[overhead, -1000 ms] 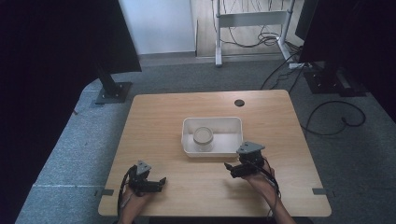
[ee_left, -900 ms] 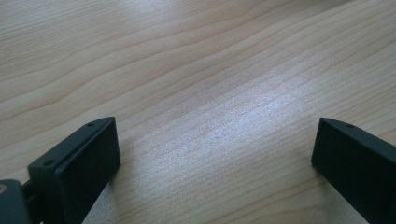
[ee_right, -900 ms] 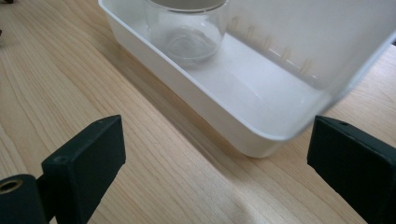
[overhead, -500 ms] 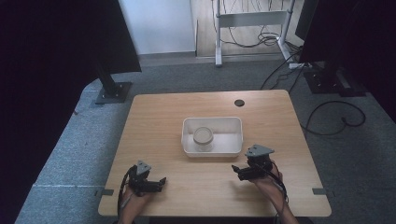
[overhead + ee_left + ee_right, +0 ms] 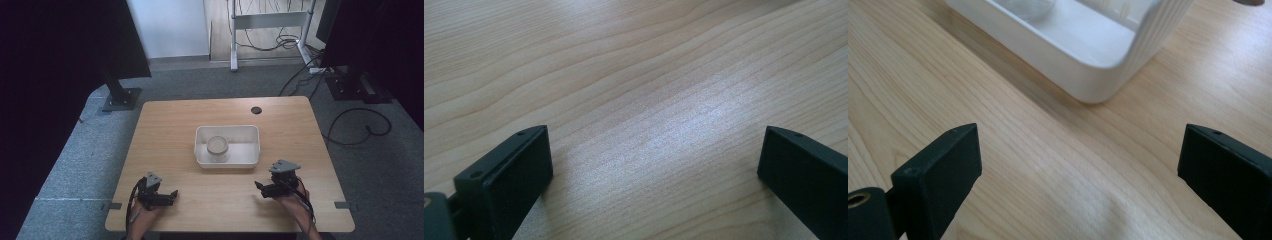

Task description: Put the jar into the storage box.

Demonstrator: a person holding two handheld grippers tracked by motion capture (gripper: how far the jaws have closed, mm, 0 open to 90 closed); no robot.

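A white rectangular tray point(image 5: 250, 150) sits at the middle of the wooden table point(image 5: 165, 130). A small round container point(image 5: 217, 146) with a pale top stands in its left half. My left gripper point(image 5: 173, 194) rests near the front left edge, pointing right, and its jaws stand wide open over bare wood point(image 5: 654, 165). My right gripper point(image 5: 259, 187) is near the front right, below the tray's right end and apart from it. It is open too point(image 5: 1080, 165), with nothing between its jaws. The tray's rounded corner point(image 5: 1098, 75) lies just ahead of them.
A dark round hole point(image 5: 256, 110) marks the table top near its far edge. Black stands point(image 5: 120, 97) and loose cables point(image 5: 360, 125) lie on the grey floor around the table. The table's front edge runs just behind both hands.
My right gripper has drawn back from the tray, moving right and toward the front edge. The left gripper has stayed where it was.
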